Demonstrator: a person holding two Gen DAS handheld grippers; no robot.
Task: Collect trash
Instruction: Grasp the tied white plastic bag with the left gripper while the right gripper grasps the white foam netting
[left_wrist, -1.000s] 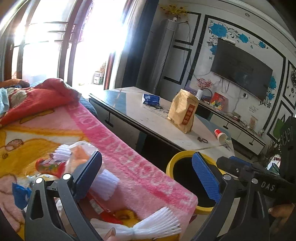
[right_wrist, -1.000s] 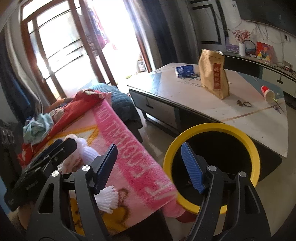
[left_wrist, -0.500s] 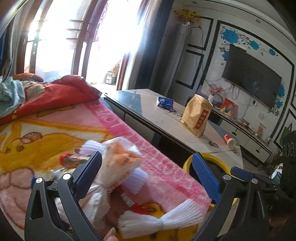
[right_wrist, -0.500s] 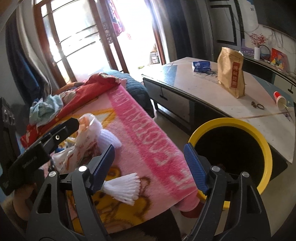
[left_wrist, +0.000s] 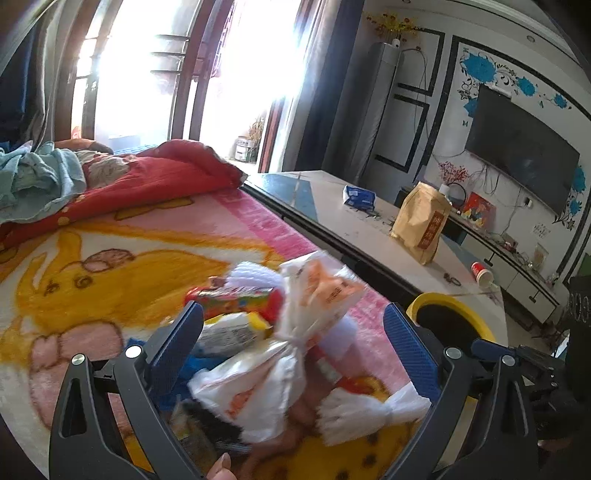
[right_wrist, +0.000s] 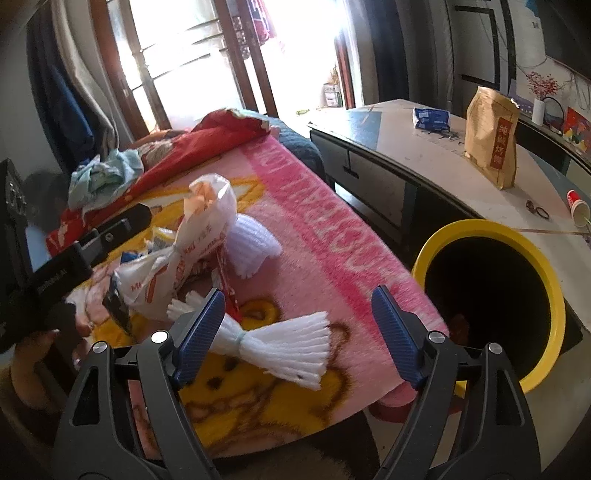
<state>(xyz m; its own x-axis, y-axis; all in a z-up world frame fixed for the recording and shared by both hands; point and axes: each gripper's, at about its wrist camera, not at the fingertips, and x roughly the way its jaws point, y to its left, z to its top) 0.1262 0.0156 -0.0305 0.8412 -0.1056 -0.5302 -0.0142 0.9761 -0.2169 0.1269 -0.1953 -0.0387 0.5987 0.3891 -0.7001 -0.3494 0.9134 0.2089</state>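
A pile of trash lies on a pink and yellow cartoon blanket (left_wrist: 110, 266). My left gripper (left_wrist: 291, 347) is open over the pile. A knotted white plastic bag with orange print (left_wrist: 280, 354) sits between its jaws, and the pads do not press on it. A red snack wrapper (left_wrist: 236, 299) lies just beyond. My right gripper (right_wrist: 298, 332) is open, its jaws still opening, above a white foam net (right_wrist: 280, 343). The same bag (right_wrist: 184, 251) and a pale purple foam net (right_wrist: 251, 243) lie further left. A black bin with a yellow rim (right_wrist: 491, 295) stands at the blanket's right end.
A long low table (left_wrist: 332, 206) runs behind the bin and carries a brown paper bag (left_wrist: 421, 229), a blue packet (left_wrist: 358, 197) and a tipped red paper cup (left_wrist: 482, 275). A red quilt (left_wrist: 147, 177) and loose clothes (left_wrist: 37, 177) lie at the blanket's far end.
Both views have swung left, away from the bin and over the trash pile. The white bag now sits between the left jaws, the foam net under the right ones, which stand wider.
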